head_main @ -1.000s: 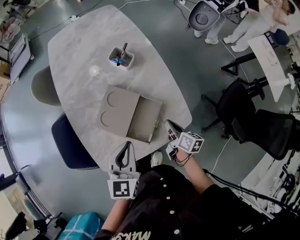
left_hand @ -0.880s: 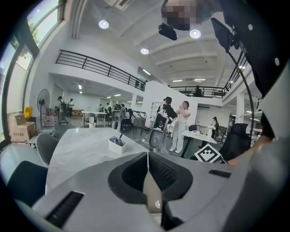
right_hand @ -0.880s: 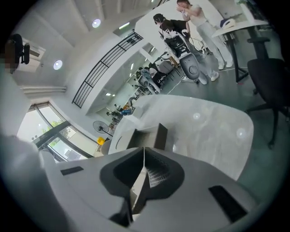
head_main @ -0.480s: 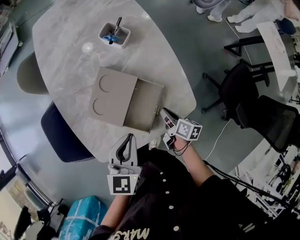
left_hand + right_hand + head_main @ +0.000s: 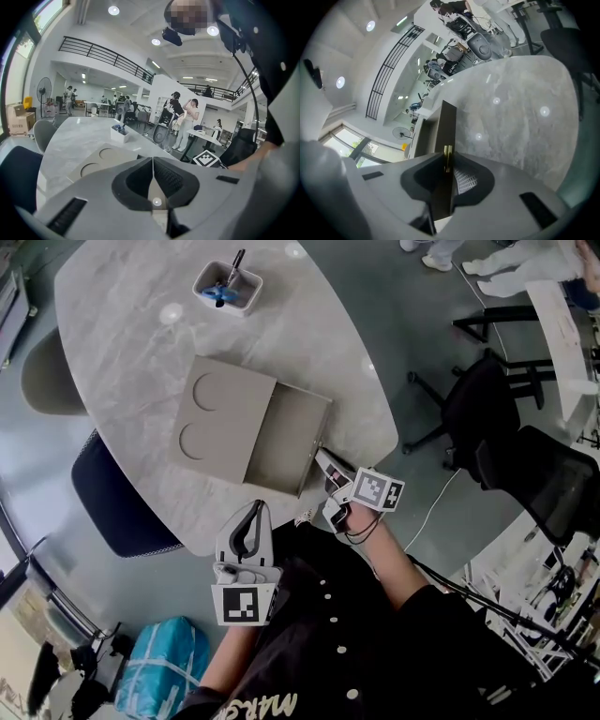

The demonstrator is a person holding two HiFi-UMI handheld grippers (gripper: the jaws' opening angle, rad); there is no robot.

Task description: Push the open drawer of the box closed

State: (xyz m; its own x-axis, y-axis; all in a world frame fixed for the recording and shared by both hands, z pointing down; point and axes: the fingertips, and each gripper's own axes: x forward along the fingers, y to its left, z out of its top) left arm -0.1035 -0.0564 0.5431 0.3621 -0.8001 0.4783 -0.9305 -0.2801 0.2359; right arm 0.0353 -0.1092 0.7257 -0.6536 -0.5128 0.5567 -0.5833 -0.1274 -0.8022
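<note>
**Surface and box.** The grey marbled surface (image 5: 131, 343) carries a flat tan box (image 5: 220, 413) with two round recesses in its top. In the head view the box lies near the middle of the surface. Its drawer (image 5: 286, 446) stands pulled out toward 4 o'clock, with the inside exposed. A small white tray of pens (image 5: 228, 287) stands well apart from the box at 12 o'clock.

**Right tool.** The right tool (image 5: 323, 462) sits at the 4 o'clock end of the drawer, against the front panel. In the right gripper view the panel (image 5: 448, 124) runs edge-on between the two jaws. The jaws close on it from both sides, level with a small brass handle (image 5: 447, 152). The bare surface (image 5: 520, 122) fills the area at 2 o'clock.

**Left tool.** The left tool (image 5: 254, 510) hangs at 6 o'clock from the box, by the near edge of the surface and clear of the drawer. In the left gripper view its jaws (image 5: 152, 161) meet tip to tip with nothing between them. The box top (image 5: 93, 161) lies ahead at 10 o'clock and the pen tray (image 5: 119, 133) beyond it.

**Surroundings.** A dark blue chair (image 5: 112, 502) is tucked under the surface at 8 o'clock. Black office chairs (image 5: 483, 418) stand on the floor at 3 o'clock.
</note>
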